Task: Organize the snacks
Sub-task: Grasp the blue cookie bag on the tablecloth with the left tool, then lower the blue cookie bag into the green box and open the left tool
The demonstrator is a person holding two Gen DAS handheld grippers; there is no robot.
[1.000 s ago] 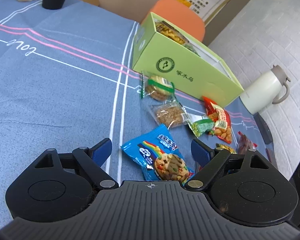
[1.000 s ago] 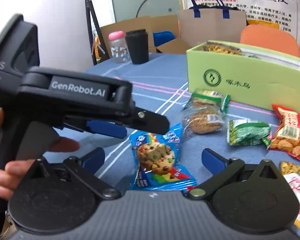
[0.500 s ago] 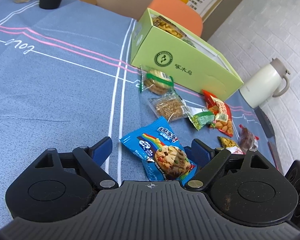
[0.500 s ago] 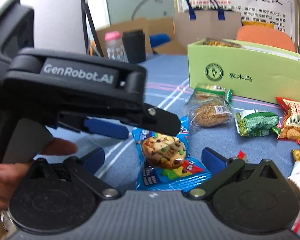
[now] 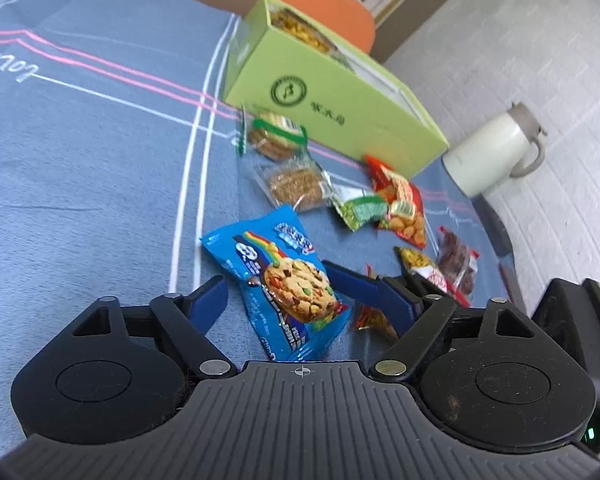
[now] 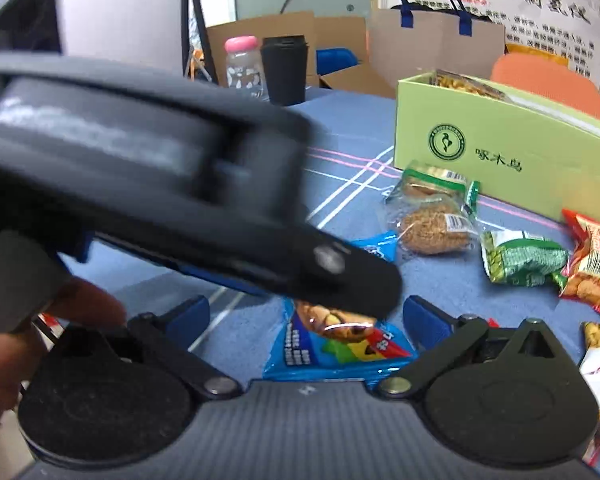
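Note:
A blue cookie packet (image 5: pixel 284 276) lies on the blue tablecloth between the fingers of my left gripper (image 5: pixel 276 280). The jaws are closing; the right pad is at the packet's edge and the left pad stands just clear of it. In the right wrist view the left gripper's near finger (image 6: pixel 340 276) covers the upper half of the same packet (image 6: pixel 340 348). My right gripper (image 6: pixel 306 304) is open, low over the near end of that packet. The green snack box (image 5: pixel 340 108) stands open behind, with packets inside.
Loose snacks lie in front of the box: two round biscuit packs (image 5: pixel 292 176), a green pea pack (image 5: pixel 360 210), a red nut pack (image 5: pixel 404 204) and more at the right. A white jug (image 5: pixel 496 148), a black cup (image 6: pixel 286 68) and a pink-capped bottle (image 6: pixel 242 62) stand farther off.
My left gripper came forward over the cookie packet and its jaws narrowed around it. The right gripper moved nearer, so the left gripper now fills more of its view.

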